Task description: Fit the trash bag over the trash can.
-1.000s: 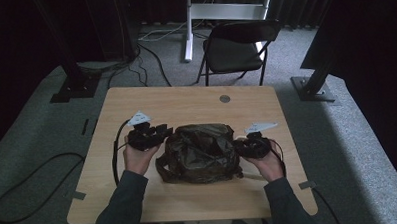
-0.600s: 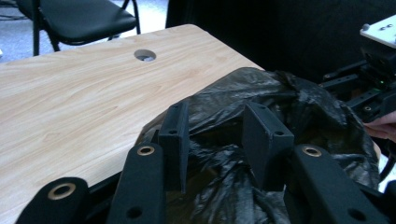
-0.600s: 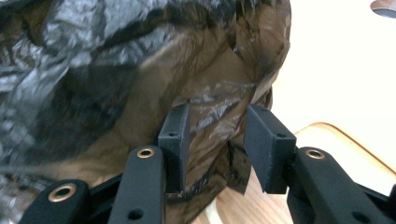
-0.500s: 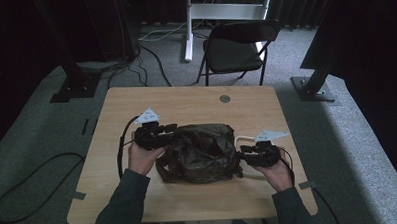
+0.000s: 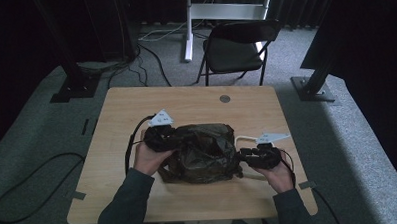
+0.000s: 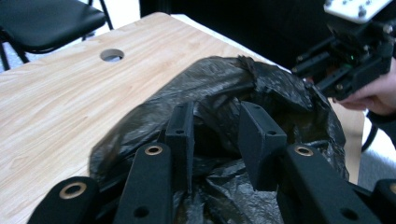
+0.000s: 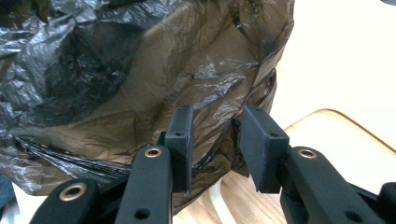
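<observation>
A crumpled black plastic bag point(image 5: 203, 152) lies on the wooden table point(image 5: 186, 100), bulging upward. My left gripper point(image 5: 175, 138) is pushed into its upper left side. In the left gripper view that gripper point(image 6: 215, 126) has a ridge of the bag point(image 6: 261, 88) between its parted jaws, which have just been closing. My right gripper point(image 5: 243, 154) sits at the bag's lower right edge. In the right gripper view its jaws point(image 7: 215, 126) straddle a hanging fold of the bag point(image 7: 140, 70); they too have just been closing, with a gap left.
A round hole point(image 5: 225, 98) is cut in the table's far side. A black folding chair point(image 5: 234, 45) stands beyond the table. A white cable loop point(image 5: 240, 139) lies beside the bag's right side. Black cables trail off the table's left.
The left hand has moved up and away along the bag's left side. The right hand has slid toward the near right corner of the bag. The bag has bunched up taller.
</observation>
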`<state>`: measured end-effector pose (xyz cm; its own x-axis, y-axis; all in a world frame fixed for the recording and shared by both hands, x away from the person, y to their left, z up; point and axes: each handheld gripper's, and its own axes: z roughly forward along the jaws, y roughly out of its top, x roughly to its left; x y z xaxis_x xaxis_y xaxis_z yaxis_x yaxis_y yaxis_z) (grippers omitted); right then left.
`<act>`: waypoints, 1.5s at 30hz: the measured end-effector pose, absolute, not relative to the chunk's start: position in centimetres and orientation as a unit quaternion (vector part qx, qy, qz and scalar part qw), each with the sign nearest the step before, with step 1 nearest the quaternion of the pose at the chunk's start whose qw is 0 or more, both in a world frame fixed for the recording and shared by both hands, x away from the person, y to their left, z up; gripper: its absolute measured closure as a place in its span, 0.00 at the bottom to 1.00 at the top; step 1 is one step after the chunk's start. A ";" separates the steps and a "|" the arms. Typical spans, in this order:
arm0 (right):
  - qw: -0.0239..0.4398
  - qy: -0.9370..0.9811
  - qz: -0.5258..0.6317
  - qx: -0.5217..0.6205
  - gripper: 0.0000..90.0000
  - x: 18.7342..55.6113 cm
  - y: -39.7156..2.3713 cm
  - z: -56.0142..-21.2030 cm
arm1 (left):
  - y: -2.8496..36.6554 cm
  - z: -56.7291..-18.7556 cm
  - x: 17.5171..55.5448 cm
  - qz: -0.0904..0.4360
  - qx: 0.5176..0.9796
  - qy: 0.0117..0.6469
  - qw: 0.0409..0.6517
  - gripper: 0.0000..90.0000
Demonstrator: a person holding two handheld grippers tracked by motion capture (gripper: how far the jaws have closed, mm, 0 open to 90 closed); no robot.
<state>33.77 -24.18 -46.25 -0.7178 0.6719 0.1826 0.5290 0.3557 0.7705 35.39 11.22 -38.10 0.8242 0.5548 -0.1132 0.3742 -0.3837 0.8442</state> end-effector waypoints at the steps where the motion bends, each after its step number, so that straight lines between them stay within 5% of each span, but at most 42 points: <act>1: 0.083 0.819 0.434 0.366 0.72 33.8 -24.2 -46.2 | 11.0 -38.2 35.4 0.093 0.830 0.276 0.475 0.74; 27: 0.080 0.816 0.438 0.369 0.71 33.8 -24.5 -46.3 | 5.6 -38.4 37.4 0.095 0.898 0.221 0.368 0.77; 45: 0.081 0.816 0.439 0.367 0.71 33.8 -24.6 -46.2 | 3.2 -39.5 38.9 0.111 0.925 0.215 0.293 0.69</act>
<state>33.82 -24.57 -46.20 -0.7170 0.6704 0.1913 0.5286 0.3439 0.7761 38.91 3.24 -39.52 0.8833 0.4621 0.0787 0.3326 -0.7362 0.5894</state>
